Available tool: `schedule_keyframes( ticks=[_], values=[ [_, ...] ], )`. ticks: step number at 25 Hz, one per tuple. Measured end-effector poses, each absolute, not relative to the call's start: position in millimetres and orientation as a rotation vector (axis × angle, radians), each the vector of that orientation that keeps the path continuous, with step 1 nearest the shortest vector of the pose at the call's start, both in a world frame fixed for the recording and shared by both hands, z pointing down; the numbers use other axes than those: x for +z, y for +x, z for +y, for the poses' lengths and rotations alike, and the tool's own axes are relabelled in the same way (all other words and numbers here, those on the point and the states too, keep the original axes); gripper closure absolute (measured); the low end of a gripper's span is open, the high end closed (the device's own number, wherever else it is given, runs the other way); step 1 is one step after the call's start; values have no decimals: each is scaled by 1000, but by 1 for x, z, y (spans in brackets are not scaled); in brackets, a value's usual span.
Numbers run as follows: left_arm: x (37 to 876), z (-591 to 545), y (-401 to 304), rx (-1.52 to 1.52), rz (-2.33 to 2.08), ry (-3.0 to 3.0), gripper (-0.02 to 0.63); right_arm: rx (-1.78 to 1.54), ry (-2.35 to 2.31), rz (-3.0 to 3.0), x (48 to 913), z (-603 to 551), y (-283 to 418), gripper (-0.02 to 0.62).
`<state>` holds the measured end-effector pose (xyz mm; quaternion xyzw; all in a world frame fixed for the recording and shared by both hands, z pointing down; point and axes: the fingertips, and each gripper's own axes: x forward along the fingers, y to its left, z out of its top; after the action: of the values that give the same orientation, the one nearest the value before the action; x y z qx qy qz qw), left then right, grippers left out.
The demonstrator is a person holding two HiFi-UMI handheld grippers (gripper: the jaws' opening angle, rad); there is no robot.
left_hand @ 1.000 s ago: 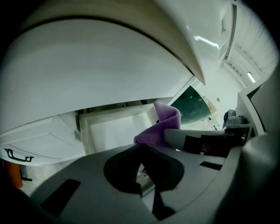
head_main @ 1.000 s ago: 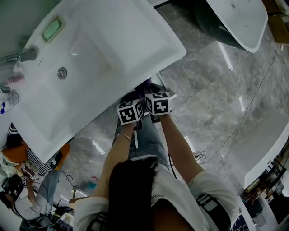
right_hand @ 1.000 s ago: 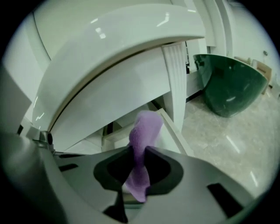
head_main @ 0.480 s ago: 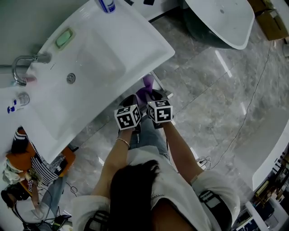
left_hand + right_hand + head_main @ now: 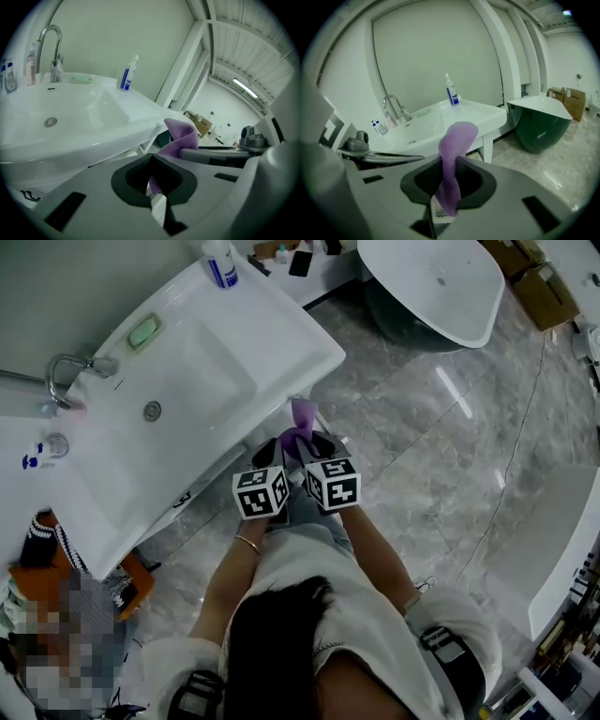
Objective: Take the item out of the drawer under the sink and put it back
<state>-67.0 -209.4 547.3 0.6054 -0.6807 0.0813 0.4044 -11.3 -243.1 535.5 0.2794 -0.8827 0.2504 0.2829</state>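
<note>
A purple cloth [image 5: 302, 426] hangs between my two grippers, just off the front corner of the white sink [image 5: 281, 324]. The left gripper [image 5: 274, 454] is shut on one bit of the cloth [image 5: 153, 185], which also bulges up to its right [image 5: 180, 137]. The right gripper [image 5: 315, 446] is shut on the cloth too. A fold of it [image 5: 454, 145] stands up out of the jaws of the right gripper [image 5: 449, 165] in the right gripper view. The two grippers sit side by side, almost touching. The drawer under the sink is hidden below the basin.
On the sink stand a chrome faucet [image 5: 70, 367], a green soap [image 5: 142, 331] and a blue spray bottle [image 5: 218, 263]. A white tub with a dark green shell [image 5: 431, 282] stands to the right, cardboard boxes [image 5: 525, 268] behind it. Another person [image 5: 56, 615] crouches lower left on the marble floor.
Both grippers have risen together with the purple cloth, from below the sink's front edge up to its corner. More of the cloth now shows above the grippers.
</note>
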Motion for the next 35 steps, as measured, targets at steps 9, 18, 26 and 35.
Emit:
schedule_keyframes(
  ticks=[9, 18, 26, 35],
  values=[
    [492, -206, -82, 149, -1860, 1613, 603, 511, 789, -2542, 476, -243, -12, 515],
    [456, -204, -87, 81, -1929, 1666, 603, 428, 824, -2639, 438, -236, -22, 515],
    [440, -208, -83, 83, -1973, 1706, 603, 403, 829, -2655, 430, -235, -19, 515],
    [446, -213, -79, 101, -1960, 1711, 603, 392, 836, -2642, 434, -239, -15, 515]
  ],
)
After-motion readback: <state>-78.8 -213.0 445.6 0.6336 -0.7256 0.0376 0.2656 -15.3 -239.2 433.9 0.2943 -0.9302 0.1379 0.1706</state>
